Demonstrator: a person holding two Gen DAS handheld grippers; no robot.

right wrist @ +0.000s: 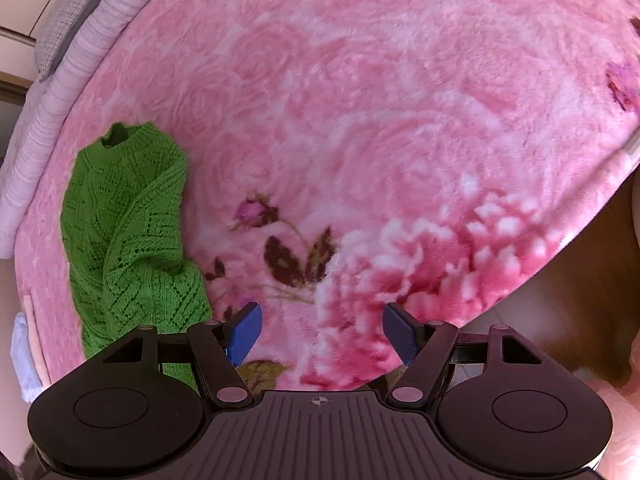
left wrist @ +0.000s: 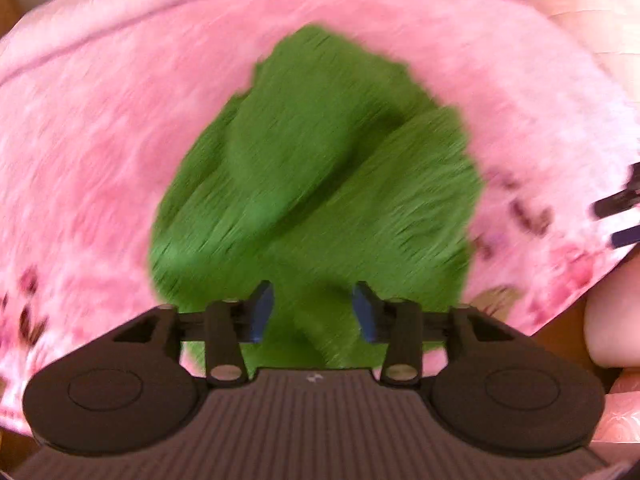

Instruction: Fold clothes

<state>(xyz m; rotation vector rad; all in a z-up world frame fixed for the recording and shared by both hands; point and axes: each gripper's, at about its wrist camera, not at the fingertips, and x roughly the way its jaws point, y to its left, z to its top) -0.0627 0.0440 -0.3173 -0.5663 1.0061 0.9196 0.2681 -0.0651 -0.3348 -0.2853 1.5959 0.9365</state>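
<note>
A green knitted sweater (left wrist: 316, 184) lies bunched on a pink floral blanket (left wrist: 100, 152). The left wrist view is blurred by motion. My left gripper (left wrist: 314, 314) is right over the sweater's near end, and green knit fills the gap between its blue pads; whether the jaws clamp it is unclear. In the right wrist view the sweater (right wrist: 128, 232) lies folded lengthwise at the left, collar at the far end. My right gripper (right wrist: 322, 334) is open and empty above the blanket (right wrist: 380, 120), to the right of the sweater.
The blanket covers a bed. Its right edge drops to a brown floor (right wrist: 560, 320). A striped pale cover (right wrist: 60, 92) and a grey pillow (right wrist: 68, 12) lie at the far left. My right gripper's fingers (left wrist: 618, 216) show at the left view's right edge.
</note>
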